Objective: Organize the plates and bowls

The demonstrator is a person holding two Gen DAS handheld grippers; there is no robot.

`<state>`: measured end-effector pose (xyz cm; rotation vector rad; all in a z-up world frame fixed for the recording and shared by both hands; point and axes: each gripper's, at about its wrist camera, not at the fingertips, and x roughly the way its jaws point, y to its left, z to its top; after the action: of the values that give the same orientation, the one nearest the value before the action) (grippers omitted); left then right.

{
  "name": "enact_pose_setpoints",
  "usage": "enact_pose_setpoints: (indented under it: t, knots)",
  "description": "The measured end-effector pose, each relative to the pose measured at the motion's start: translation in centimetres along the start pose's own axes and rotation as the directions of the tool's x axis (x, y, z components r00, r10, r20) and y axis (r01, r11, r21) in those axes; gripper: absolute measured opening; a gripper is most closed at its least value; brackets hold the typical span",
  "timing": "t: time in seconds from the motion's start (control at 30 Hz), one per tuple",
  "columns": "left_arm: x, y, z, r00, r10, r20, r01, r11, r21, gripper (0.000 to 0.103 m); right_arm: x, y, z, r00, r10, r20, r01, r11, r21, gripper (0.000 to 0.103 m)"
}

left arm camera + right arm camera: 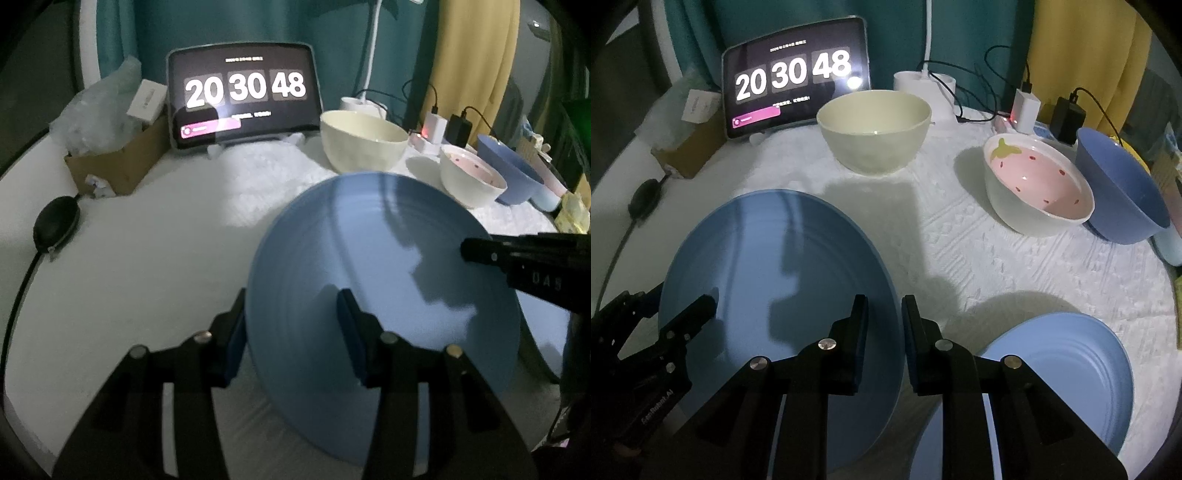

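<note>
Left wrist view: I hold a tilted blue plate (369,266) with both tongs above the table (147,258).
My left tongs (291,332) clamp its near rim; my right tongs (884,332) are narrowed on the opposite rim. A second blue plate (1063,369) lies on the table just beside it. The cream bowl (873,129), strawberry bowl (1038,184) and blue bowl (1119,184) stand behind, near the clock tablet (794,74).

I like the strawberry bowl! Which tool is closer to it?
Right. The right tool, astride the lifted blue plate's right rim, sits on the strawberry bowl's side. The left tool holds that plate's far left rim, farther away.
</note>
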<state>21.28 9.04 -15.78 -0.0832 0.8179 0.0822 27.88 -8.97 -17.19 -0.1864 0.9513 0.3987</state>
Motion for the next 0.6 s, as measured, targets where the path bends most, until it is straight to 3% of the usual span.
enact_pose_setpoints:
  t: [0.6]
  knots:
    - [-2.8,0.0,-0.1,0.998,0.005,0.058,-0.006,1.000,0.008,0.048,-3.2,0.6,-0.7,0.998,0.000,0.057,0.001,1.000,-0.013,0.020]
